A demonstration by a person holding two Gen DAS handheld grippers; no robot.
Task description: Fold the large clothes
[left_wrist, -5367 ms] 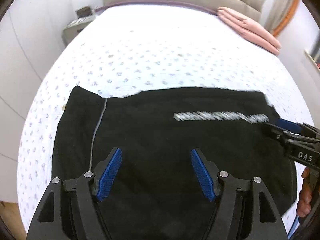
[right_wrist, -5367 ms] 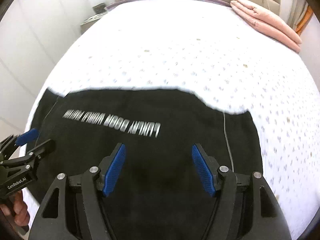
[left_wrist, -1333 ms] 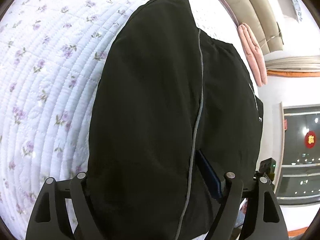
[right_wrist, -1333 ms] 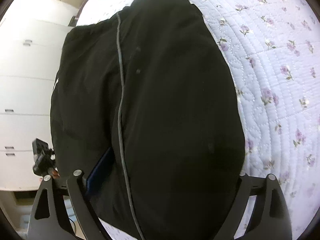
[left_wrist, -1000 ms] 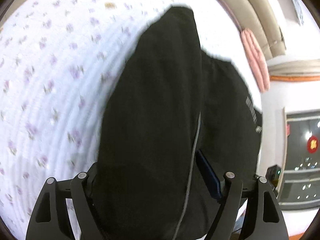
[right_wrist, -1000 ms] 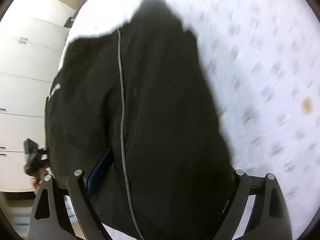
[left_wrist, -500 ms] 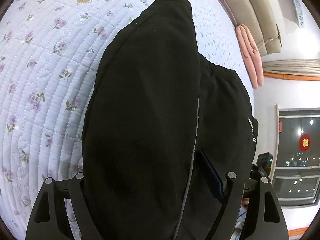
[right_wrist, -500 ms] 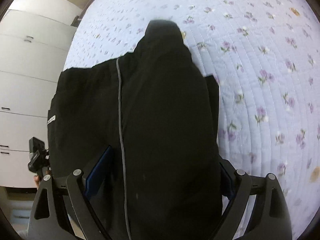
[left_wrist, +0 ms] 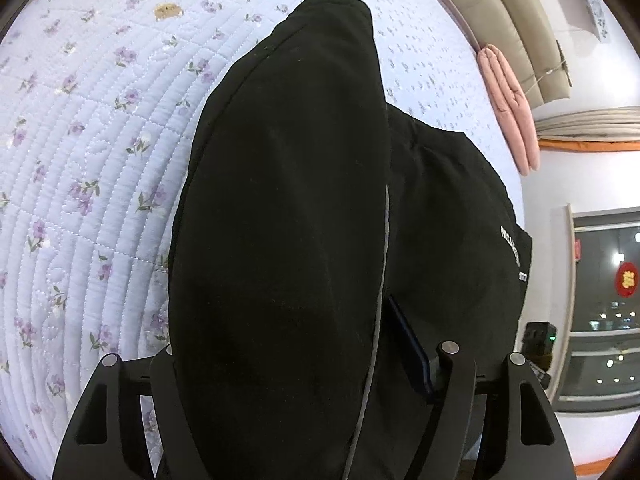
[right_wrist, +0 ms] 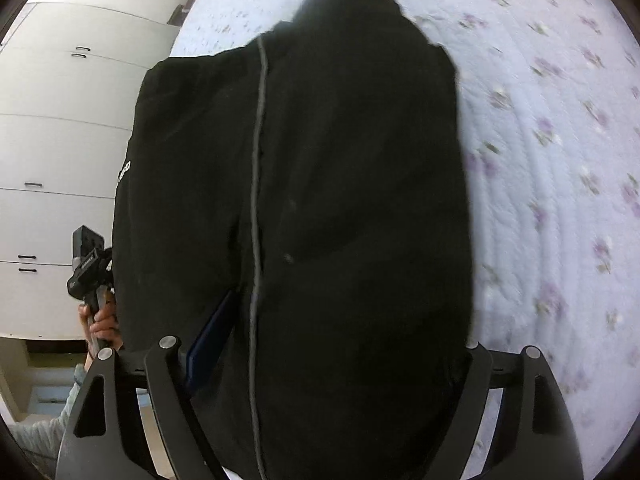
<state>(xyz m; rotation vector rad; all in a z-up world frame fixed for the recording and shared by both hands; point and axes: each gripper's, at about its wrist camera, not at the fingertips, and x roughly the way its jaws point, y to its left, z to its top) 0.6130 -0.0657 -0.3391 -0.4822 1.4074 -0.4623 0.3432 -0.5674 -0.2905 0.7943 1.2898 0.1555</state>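
A black garment [left_wrist: 280,180] with a grey seam line and white lettering lies bunched on the flowered bedspread [left_wrist: 80,160]. My left gripper [left_wrist: 288,360] straddles one thick end of it. Its jaws are closing, cloth fills the gap, and the blue pad [left_wrist: 408,340] touches the fabric while the other finger is buried. In the right wrist view the black garment [right_wrist: 340,160] fills my right gripper [right_wrist: 332,360] the same way. Those jaws are closing too, with one blue pad [right_wrist: 212,340] against the cloth. A hand [right_wrist: 100,326] holding the other gripper shows at the left.
Folded pink bedding [left_wrist: 512,108] lies near the padded headboard [left_wrist: 512,20] at the far side. A dark window [left_wrist: 600,300] is on the right wall. White wardrobe doors [right_wrist: 60,140] stand beyond the bed edge. Bare bedspread [right_wrist: 560,160] stretches beside the garment.
Five seconds ago the garment lay flat under open grippers; now it is bunched between both pairs of jaws. Over the last second both grippers shifted along the bed and their jaws narrowed slightly.
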